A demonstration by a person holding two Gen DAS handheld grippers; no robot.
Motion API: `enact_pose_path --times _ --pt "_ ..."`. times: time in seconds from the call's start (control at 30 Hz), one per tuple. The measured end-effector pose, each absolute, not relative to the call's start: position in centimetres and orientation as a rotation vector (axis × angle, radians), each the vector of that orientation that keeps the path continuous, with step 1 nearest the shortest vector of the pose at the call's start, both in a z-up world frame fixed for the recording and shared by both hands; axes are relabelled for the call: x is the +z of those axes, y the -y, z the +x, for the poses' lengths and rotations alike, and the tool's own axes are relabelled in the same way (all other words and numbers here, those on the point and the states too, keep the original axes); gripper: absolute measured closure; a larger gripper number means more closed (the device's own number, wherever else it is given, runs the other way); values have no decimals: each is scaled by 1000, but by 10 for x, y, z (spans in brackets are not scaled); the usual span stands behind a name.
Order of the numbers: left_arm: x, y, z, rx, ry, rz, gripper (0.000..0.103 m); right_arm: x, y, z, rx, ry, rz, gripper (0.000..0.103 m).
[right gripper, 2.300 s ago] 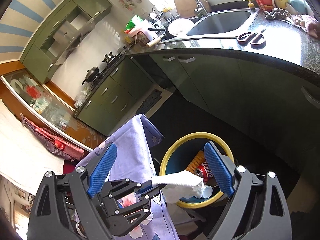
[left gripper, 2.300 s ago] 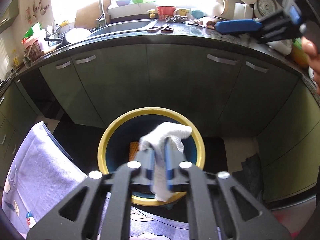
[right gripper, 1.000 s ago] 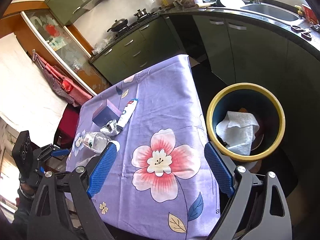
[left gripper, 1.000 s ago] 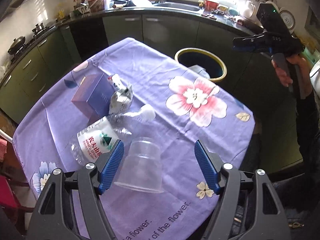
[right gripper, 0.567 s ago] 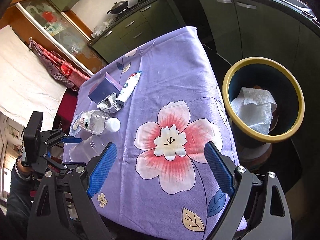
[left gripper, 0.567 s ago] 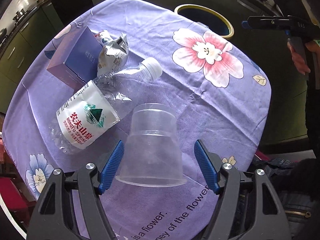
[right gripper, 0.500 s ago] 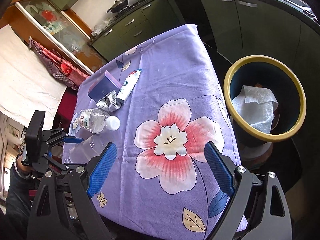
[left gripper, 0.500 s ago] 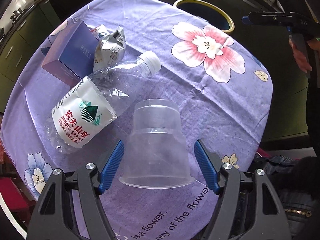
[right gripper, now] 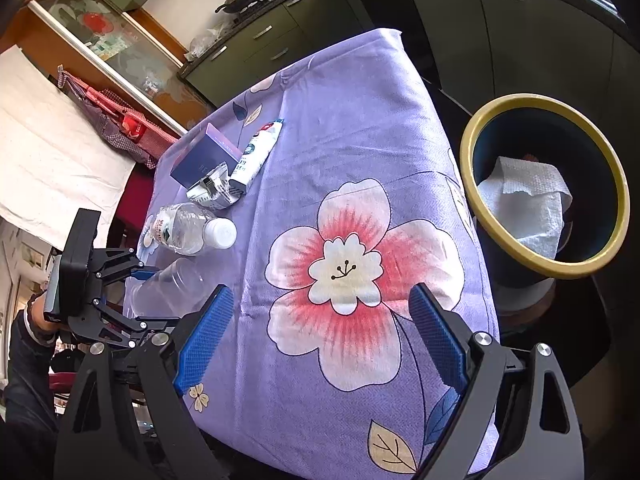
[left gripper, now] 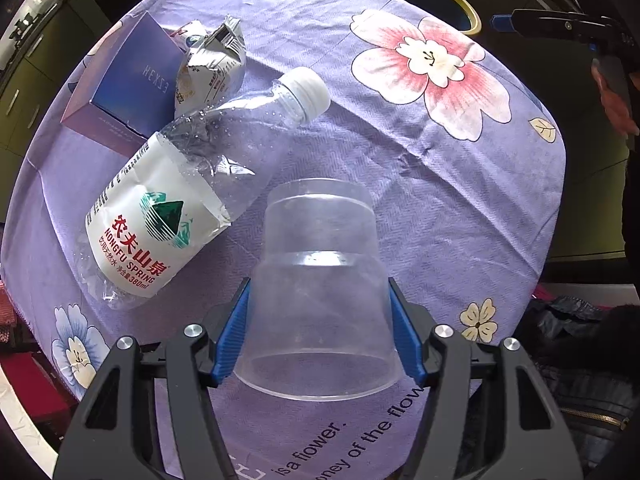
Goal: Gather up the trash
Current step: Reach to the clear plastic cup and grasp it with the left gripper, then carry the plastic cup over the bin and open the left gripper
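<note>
A clear plastic cup [left gripper: 320, 280] lies on its side on the purple flowered tablecloth [left gripper: 460, 184]. My left gripper [left gripper: 318, 336] straddles its wide end, with the blue pads touching both sides of the cup. A crushed water bottle [left gripper: 192, 196] lies left of it, with a crumpled wrapper [left gripper: 212, 64] and a blue box [left gripper: 132, 80] beyond. My right gripper [right gripper: 320, 336] is open and empty over the big flower print. The yellow-rimmed bin [right gripper: 616, 184] holds a white paper towel [right gripper: 528, 196].
A toothpaste tube [right gripper: 260, 152] lies beside the box. The bin stands on the floor off the table's far edge, below dark green kitchen cabinets [right gripper: 500, 20]. A red checked cloth [right gripper: 116, 120] hangs at the left. A dark bag [left gripper: 580, 360] sits by the table's right side.
My left gripper dropped the paper towel into the bin, swung back over the table, moved onto the clear cup and narrowed its fingers around it. My right gripper stayed open.
</note>
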State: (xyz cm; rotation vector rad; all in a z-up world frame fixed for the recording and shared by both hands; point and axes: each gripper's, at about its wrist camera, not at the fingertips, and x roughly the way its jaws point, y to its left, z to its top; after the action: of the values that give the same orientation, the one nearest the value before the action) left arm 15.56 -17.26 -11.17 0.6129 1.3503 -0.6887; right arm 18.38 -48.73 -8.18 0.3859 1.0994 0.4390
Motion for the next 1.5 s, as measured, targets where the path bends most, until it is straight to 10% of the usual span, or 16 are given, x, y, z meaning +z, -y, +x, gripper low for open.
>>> enact_pose_path --times 0.77,1.5 --pt "-27 164 142 -740 -1144 496 50 -82 503 175 415 -1076 406 15" --pt "-80 520 268 -972 -1083 491 48 -95 675 85 -27 -911 511 15"
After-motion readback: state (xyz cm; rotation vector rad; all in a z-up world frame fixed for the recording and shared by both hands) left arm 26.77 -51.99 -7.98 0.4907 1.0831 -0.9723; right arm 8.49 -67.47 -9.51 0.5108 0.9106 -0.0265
